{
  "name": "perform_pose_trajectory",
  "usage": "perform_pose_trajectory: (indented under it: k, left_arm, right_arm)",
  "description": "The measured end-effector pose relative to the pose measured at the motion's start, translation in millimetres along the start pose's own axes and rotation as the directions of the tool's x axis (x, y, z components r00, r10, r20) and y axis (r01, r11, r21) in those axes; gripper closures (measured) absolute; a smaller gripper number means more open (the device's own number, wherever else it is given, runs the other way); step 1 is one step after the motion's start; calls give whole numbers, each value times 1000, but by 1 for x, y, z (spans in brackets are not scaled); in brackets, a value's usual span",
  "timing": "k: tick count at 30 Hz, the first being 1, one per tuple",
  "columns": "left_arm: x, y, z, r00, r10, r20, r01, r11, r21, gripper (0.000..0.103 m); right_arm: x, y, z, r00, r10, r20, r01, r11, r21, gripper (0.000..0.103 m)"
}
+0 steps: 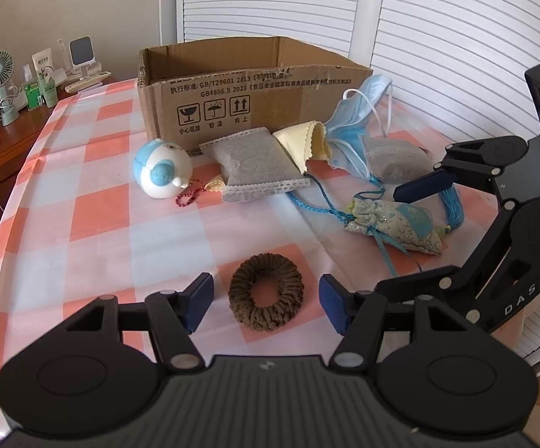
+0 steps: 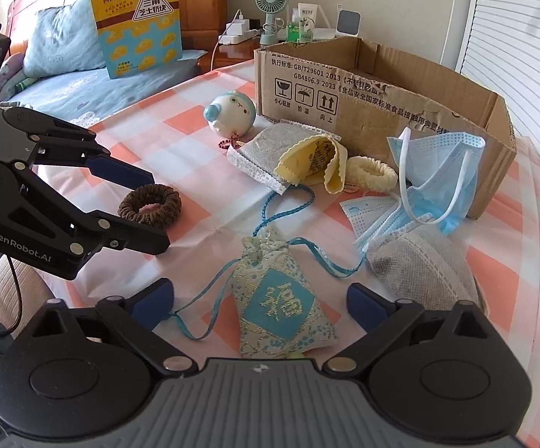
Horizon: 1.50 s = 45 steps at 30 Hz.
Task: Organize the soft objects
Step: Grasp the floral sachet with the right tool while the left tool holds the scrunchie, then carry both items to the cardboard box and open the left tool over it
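Scrunchie (image 1: 266,291), brown, lies flat on the checked surface (image 1: 94,224) between your left tongs (image 1: 266,300), pads apart and clear of it. Your right tongs (image 2: 260,298) gape wide around the embroidered sachet (image 2: 281,302), not pressing it. Cardboard box (image 1: 247,86) stands behind the grey pouches, masks and plush ball (image 1: 161,168).

We hold our left gripper (image 1: 266,300) tilted downward, fingers (image 1: 199,300) parted with nothing pressed, our right gripper (image 2: 260,304) at its 2 o'clock, also angled down, fingers (image 2: 156,300) spread wide, gripping nothing
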<state>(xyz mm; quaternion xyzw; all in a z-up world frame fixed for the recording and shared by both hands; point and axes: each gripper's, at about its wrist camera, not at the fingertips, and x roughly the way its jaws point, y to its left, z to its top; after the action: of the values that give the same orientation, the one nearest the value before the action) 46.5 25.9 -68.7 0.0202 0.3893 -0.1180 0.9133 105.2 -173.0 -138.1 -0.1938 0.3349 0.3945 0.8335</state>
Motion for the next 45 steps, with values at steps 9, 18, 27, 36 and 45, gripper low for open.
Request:
perform_pose_trajectory:
  k: [9, 18, 27, 36, 45]
  left_arm:
    - [0, 0, 0, 1000, 3, -6, -3, 1000, 20, 49]
    - [-4, 5, 2, 999, -37, -23, 38, 998, 54, 69]
    - [-23, 11, 21, 995, -99, -25, 101, 987, 124, 70]
    - [-39, 25, 81, 991, -133, 21, 127, 974, 188, 70]
    - [-3, 42, 180, 991, -98, 92, 77, 975, 206, 69]
  right_arm:
    - [-8, 5, 1, 999, -45, 7, 45, 999, 13, 52]
    - [-22, 14, 3, 993, -117, -10, 118, 988, 101, 59]
    - [-50, 23, 20, 985, -173, 24, 168, 974, 153, 60]
    - [-78, 12, 57, 973, -204, 106, 181, 965, 189, 60]
    - [-86, -27, 104, 945, -275, 179, 233, 946, 224, 60]
